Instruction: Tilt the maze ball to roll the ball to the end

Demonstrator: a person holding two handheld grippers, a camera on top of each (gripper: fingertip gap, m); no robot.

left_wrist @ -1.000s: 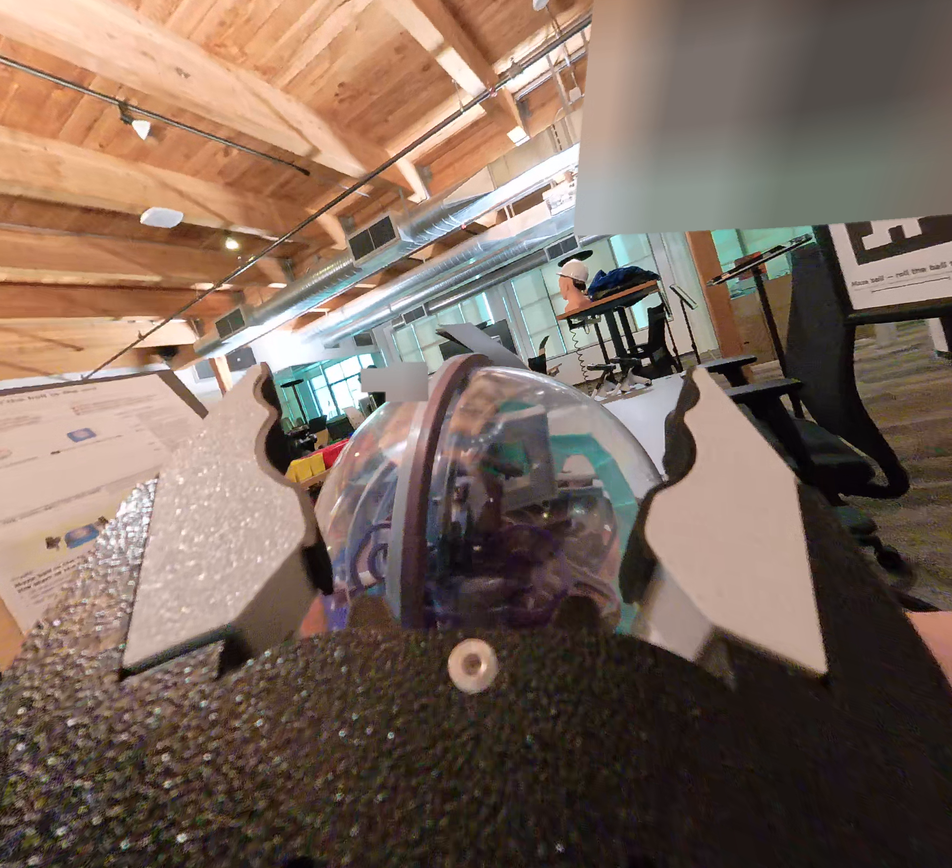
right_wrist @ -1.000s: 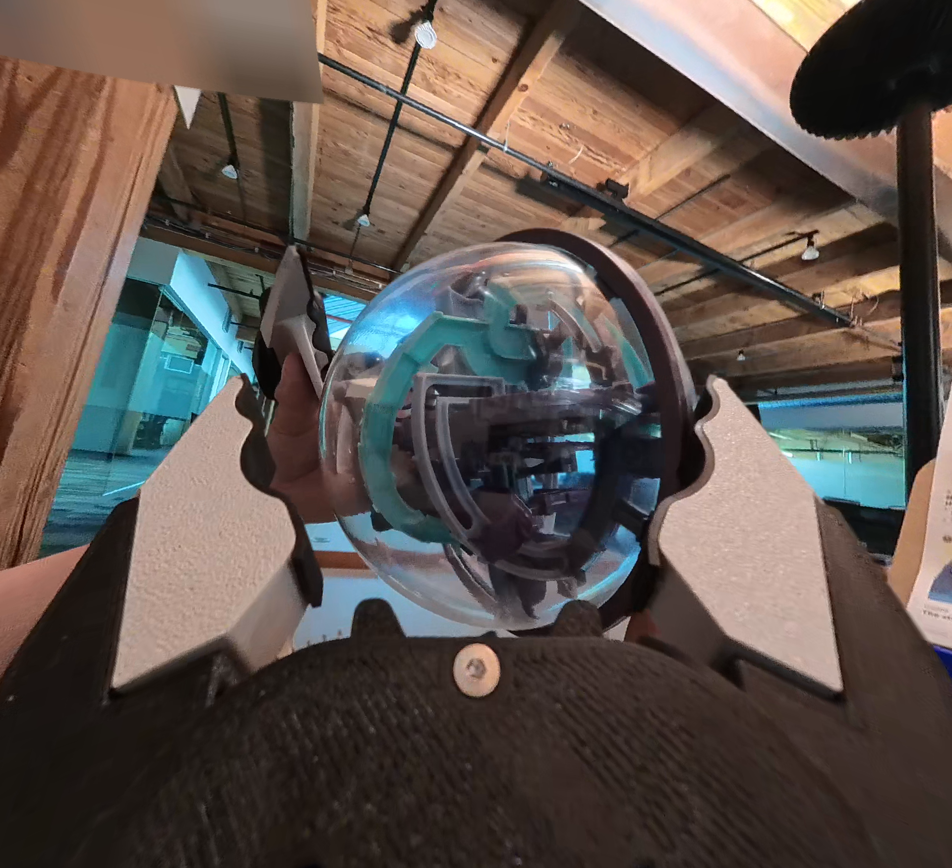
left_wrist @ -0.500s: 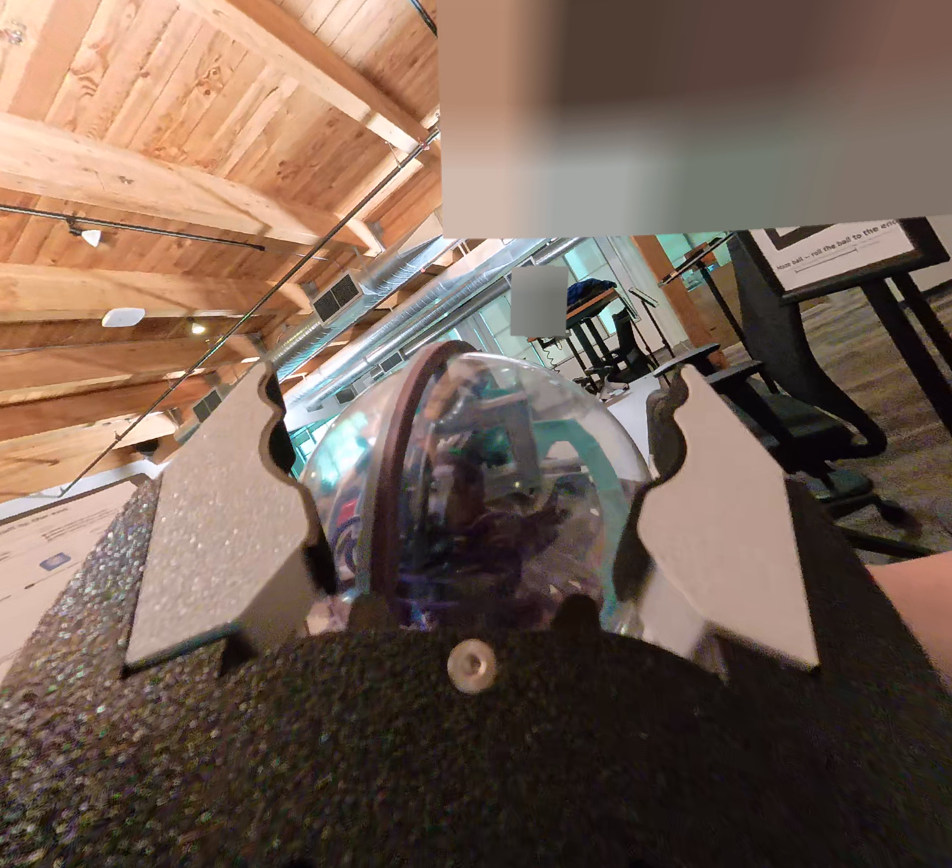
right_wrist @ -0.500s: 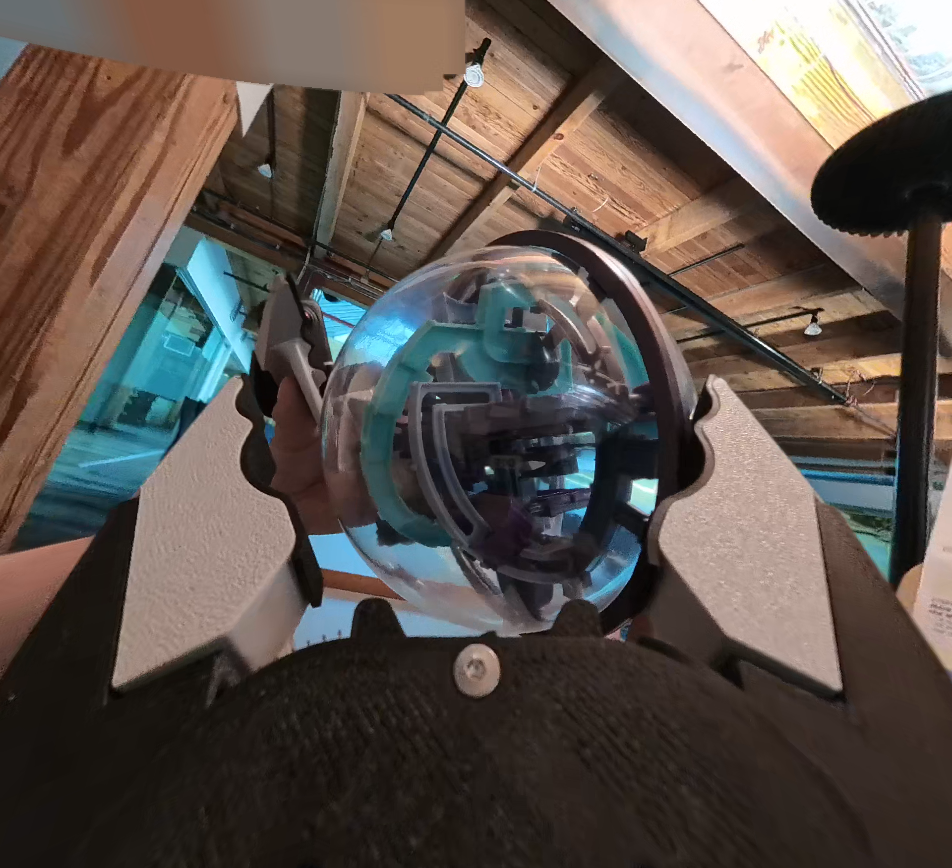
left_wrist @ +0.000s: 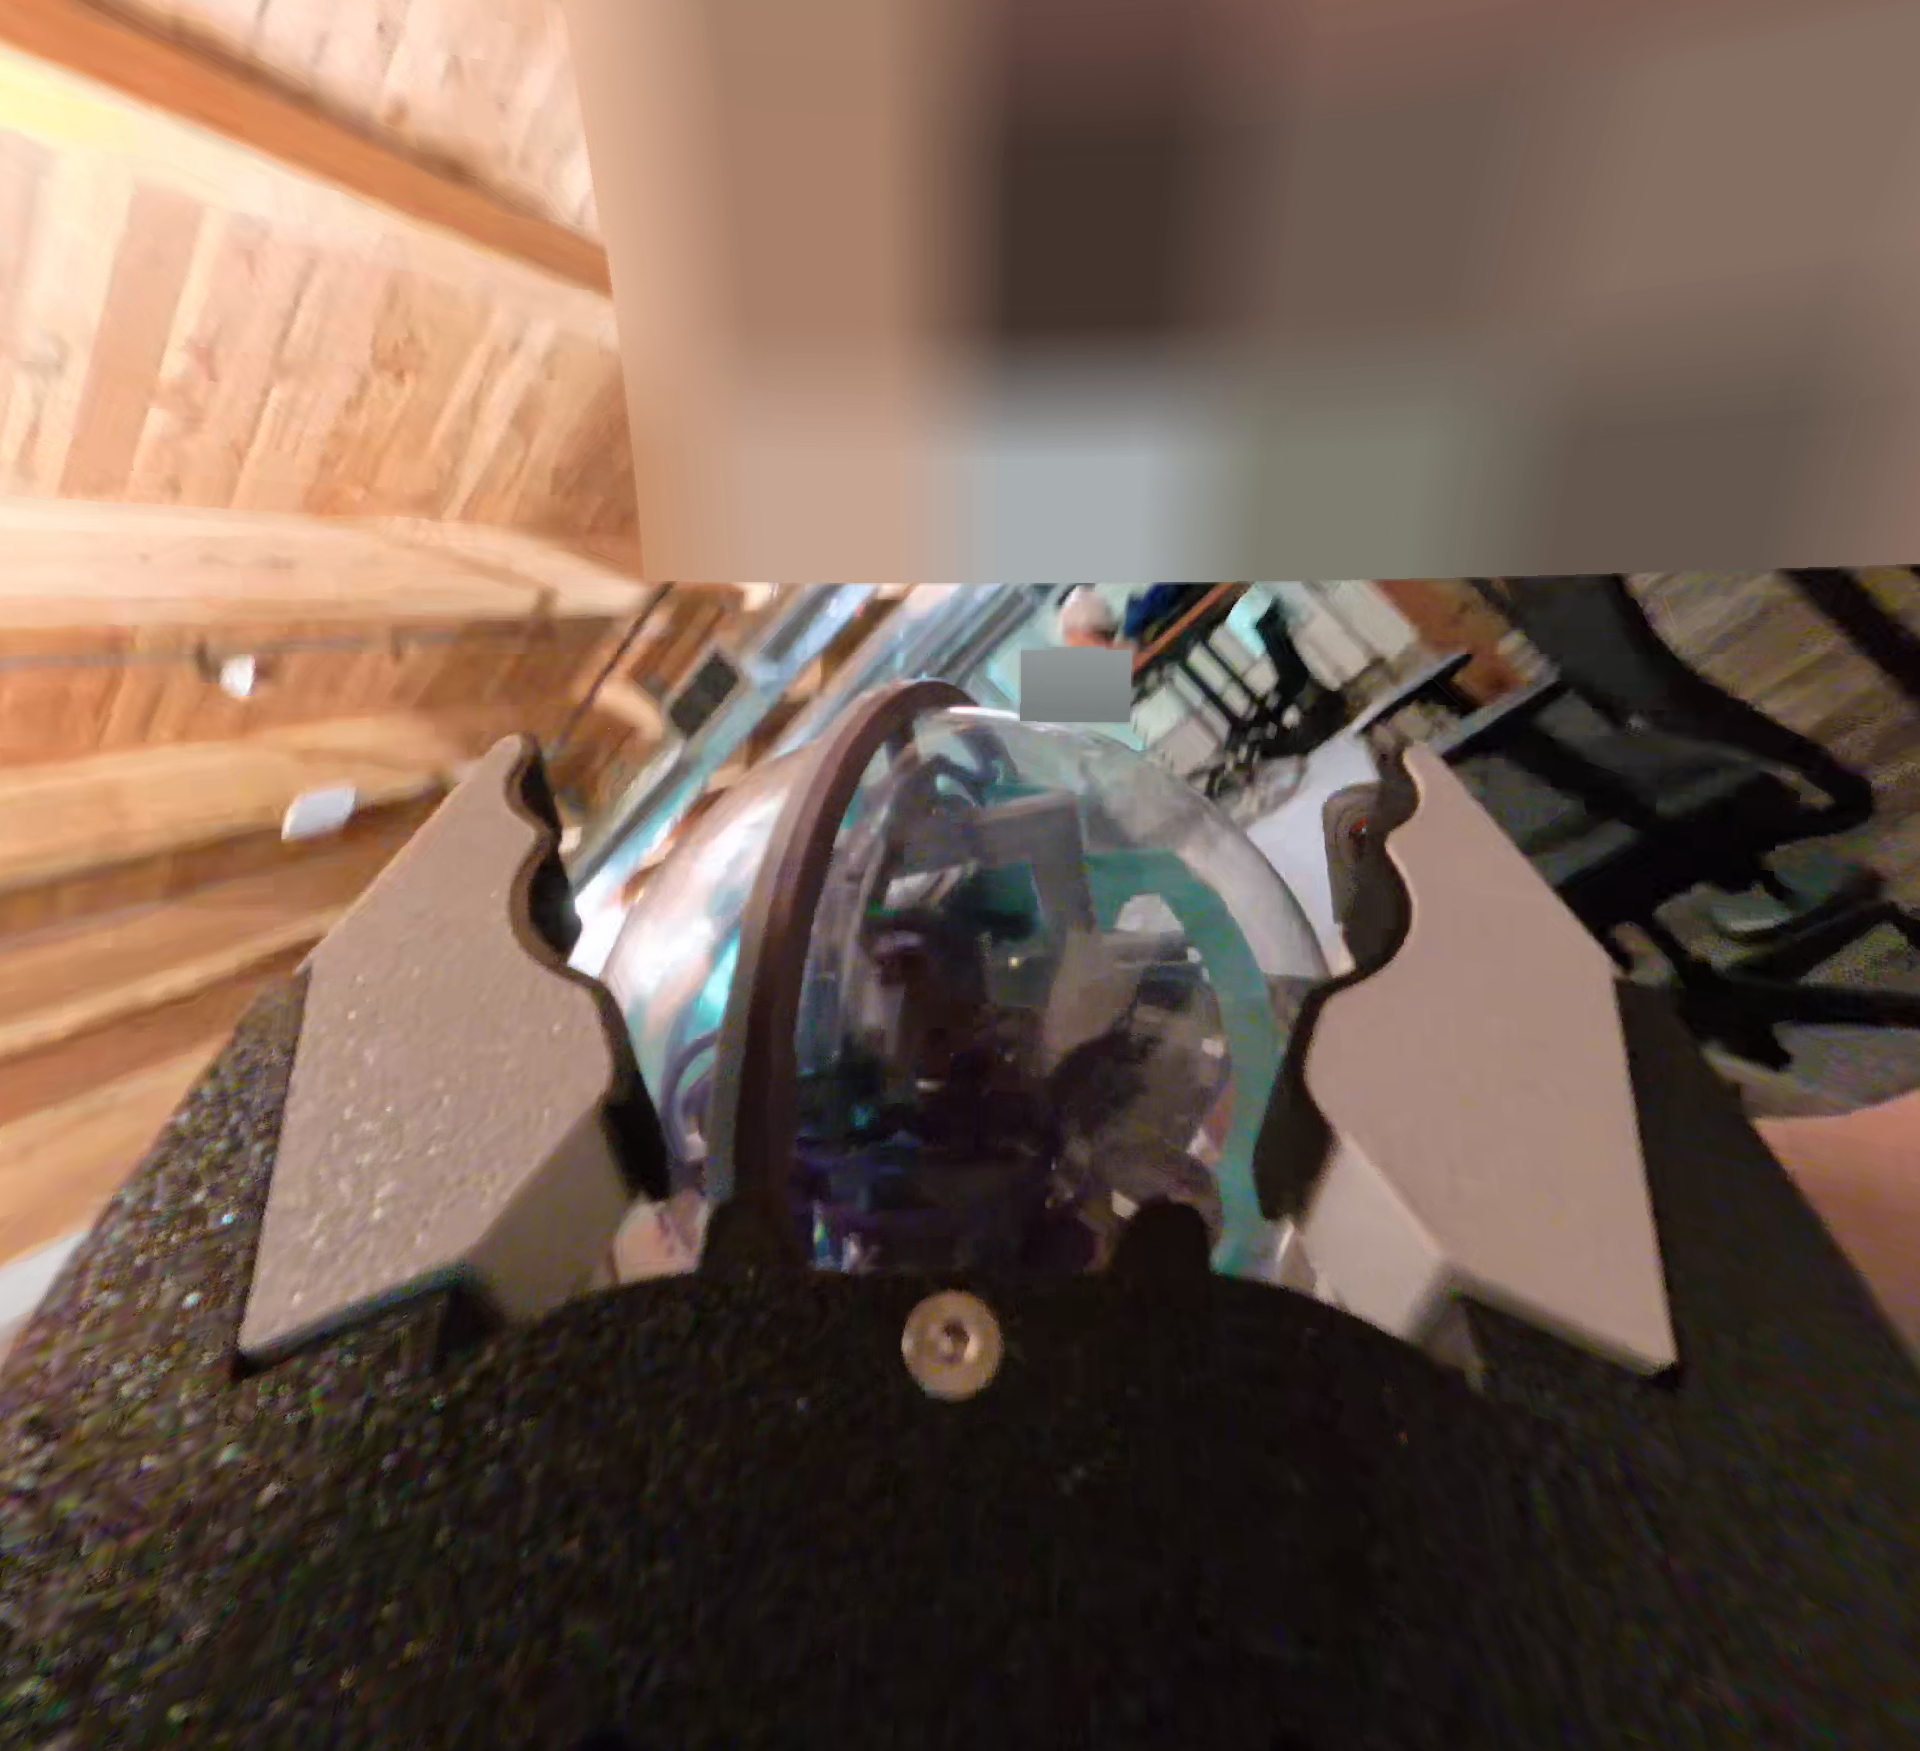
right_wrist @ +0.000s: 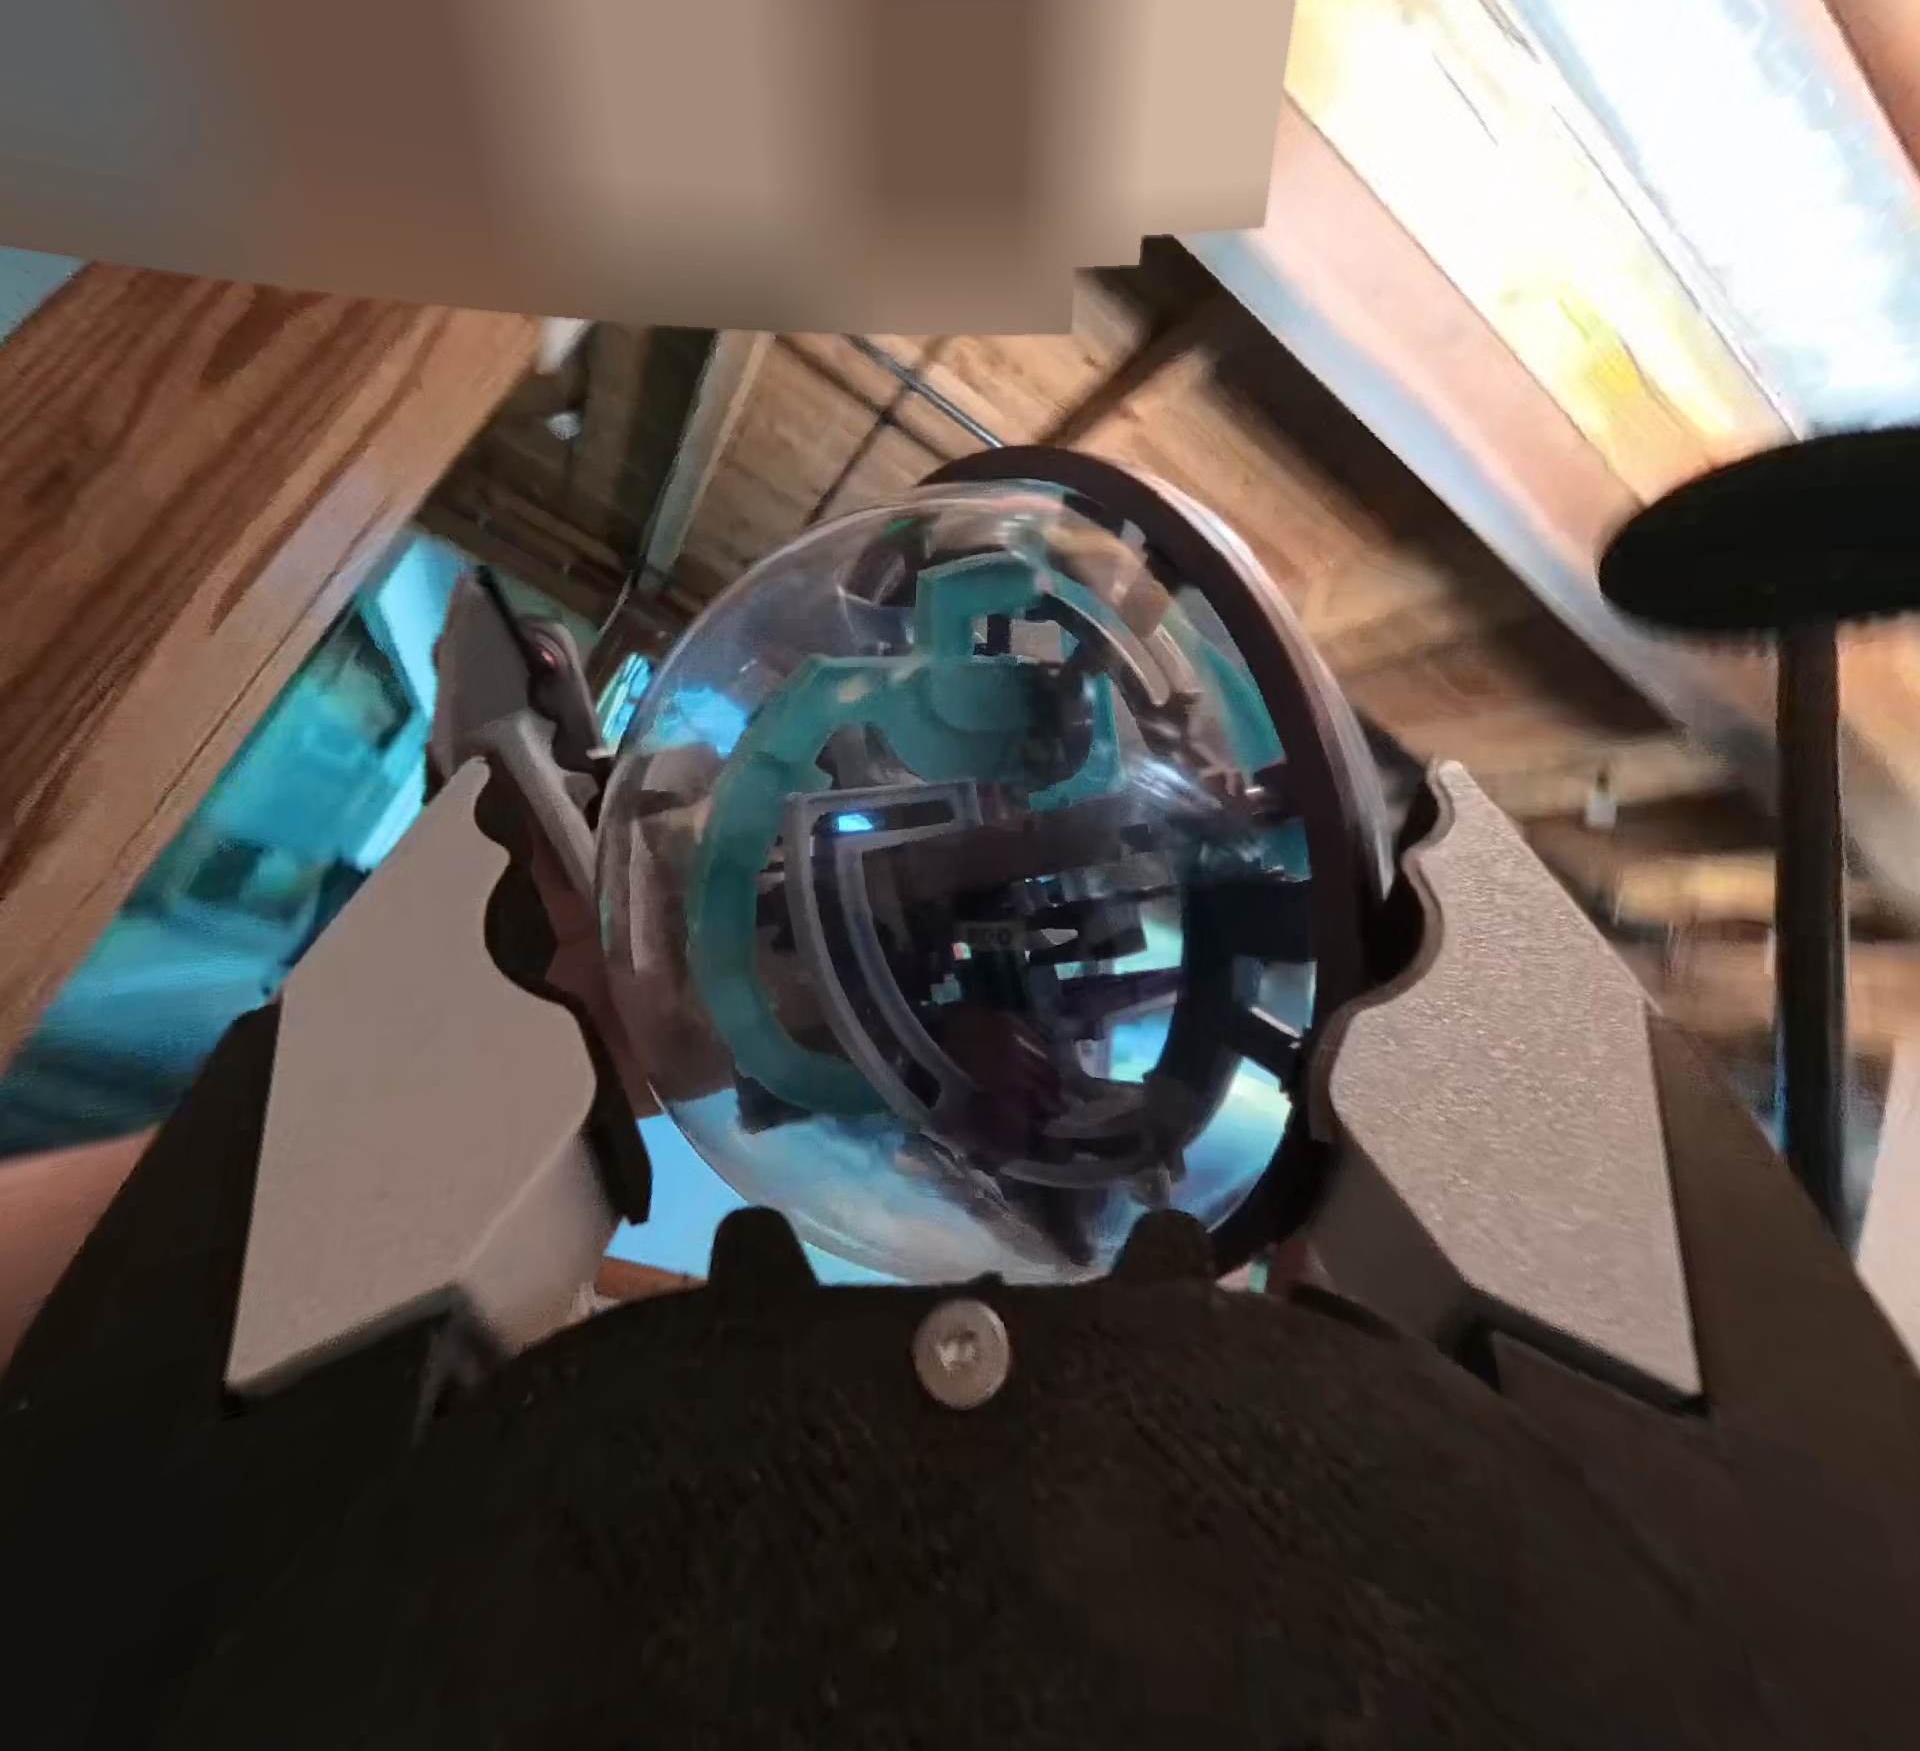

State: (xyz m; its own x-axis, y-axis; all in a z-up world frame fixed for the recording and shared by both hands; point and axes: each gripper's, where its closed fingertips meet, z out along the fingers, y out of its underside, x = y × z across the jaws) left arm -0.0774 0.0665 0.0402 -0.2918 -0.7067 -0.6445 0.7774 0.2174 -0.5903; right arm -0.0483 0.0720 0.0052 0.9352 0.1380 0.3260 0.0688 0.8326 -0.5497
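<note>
Left wrist view: maze ball (left_wrist: 966, 963), clear sphere with teal and grey tracks, sits between left tool (left_wrist: 961, 818) fingers, dark equator ring arching from 12 to 7 o'clock; both pads pressed on shell, clamped. Right wrist view: same ball fills centre of right tool (right_wrist: 961, 828); ring at 3 o'clock seated in right finger (right_wrist: 1496, 1026) notch, left finger against shell at 9 o'clock. Left tool's fingertip visible at 10 o'clock.

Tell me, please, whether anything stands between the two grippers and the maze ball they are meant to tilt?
Nothing visible does. The maze ball already sits between the fingers of the right gripper and the left gripper, both closed against its clear shell and dark rim.
</note>
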